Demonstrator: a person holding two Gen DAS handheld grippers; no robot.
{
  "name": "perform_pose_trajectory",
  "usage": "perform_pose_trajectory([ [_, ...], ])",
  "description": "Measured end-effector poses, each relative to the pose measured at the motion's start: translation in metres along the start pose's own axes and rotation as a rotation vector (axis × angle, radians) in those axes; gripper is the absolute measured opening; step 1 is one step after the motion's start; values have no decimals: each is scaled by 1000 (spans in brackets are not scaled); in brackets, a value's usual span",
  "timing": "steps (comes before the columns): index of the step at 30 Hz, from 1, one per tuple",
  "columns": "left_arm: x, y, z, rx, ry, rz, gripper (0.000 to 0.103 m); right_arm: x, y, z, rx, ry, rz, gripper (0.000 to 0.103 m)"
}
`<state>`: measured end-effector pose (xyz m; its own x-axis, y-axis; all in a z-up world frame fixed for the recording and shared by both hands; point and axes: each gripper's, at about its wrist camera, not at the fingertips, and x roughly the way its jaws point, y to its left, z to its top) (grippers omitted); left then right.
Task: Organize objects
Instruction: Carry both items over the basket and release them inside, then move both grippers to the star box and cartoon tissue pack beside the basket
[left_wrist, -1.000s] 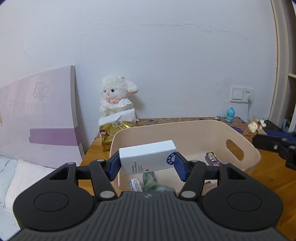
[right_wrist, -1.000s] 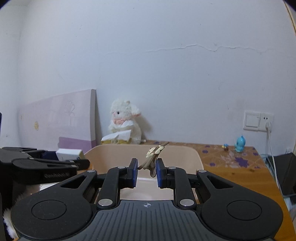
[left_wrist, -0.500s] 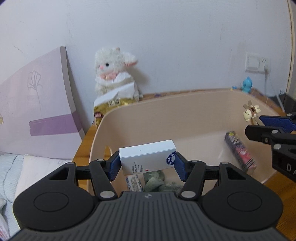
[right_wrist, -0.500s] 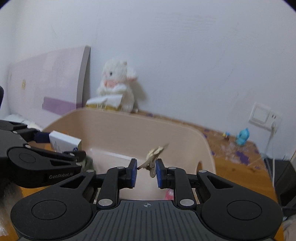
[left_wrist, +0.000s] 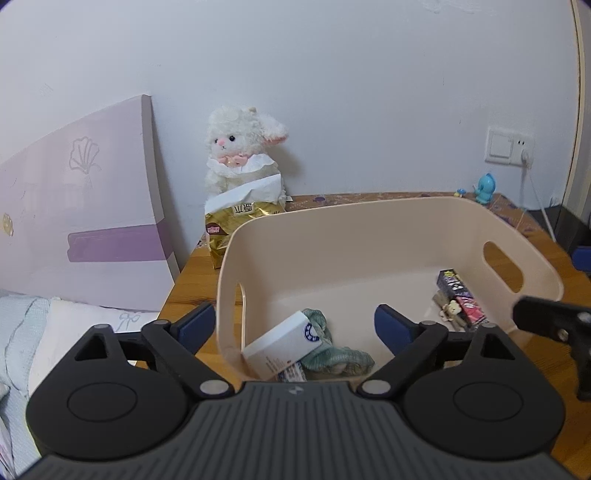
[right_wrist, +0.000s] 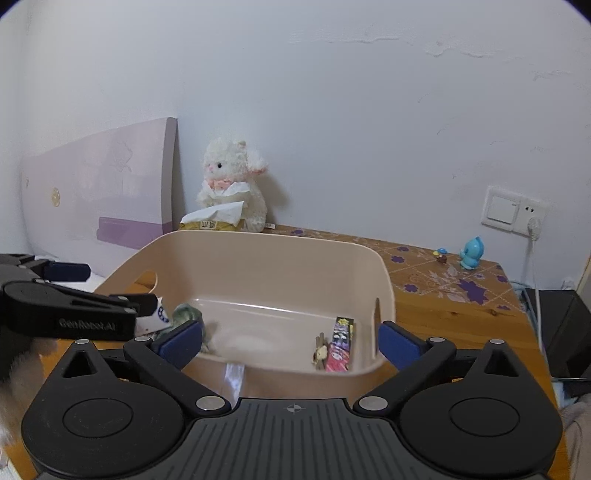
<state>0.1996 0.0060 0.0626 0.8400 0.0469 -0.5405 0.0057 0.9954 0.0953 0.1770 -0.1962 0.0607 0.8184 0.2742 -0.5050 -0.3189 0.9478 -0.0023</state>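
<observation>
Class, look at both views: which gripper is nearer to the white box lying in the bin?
Left. The left gripper hangs open just above the white box; the right gripper is open over the bin's opposite end.

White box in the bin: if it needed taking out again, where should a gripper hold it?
Probably from above, across the narrow sides of its raised upper end. The white box leans tilted on the green cloth near the bin wall, so that end sticks up freest.

Lighting: soft, even, dim-cool indoor. Shadows: faint, behind plush lamb (left_wrist: 236, 155) on wall (right_wrist: 369, 110). Glare: none. Distortion: strong fisheye bending, dark vignetted corners. Focus: mostly sharp.
</observation>
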Motion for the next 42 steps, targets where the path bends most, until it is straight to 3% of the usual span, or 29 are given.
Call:
perform_pose_trajectory([
  [9,-41,-7,-21,53,-8,-34,97,-16,-9,-40,17,69,-16,103],
  [14,-45,-13,-41,52,34,-68,97,-6,-17,-66,40,133,-36,103],
  [24,-22,-52,-63,113,110,-116,97,21,-32,-105,94,234,-63,103],
  [31,3,-74,-68,128,161,-132,97,29,-36,-121,110,258,-62,103],
  [42,35,-71,-89,108,250,-106,97,39,-30,-124,113,259,-37,103],
])
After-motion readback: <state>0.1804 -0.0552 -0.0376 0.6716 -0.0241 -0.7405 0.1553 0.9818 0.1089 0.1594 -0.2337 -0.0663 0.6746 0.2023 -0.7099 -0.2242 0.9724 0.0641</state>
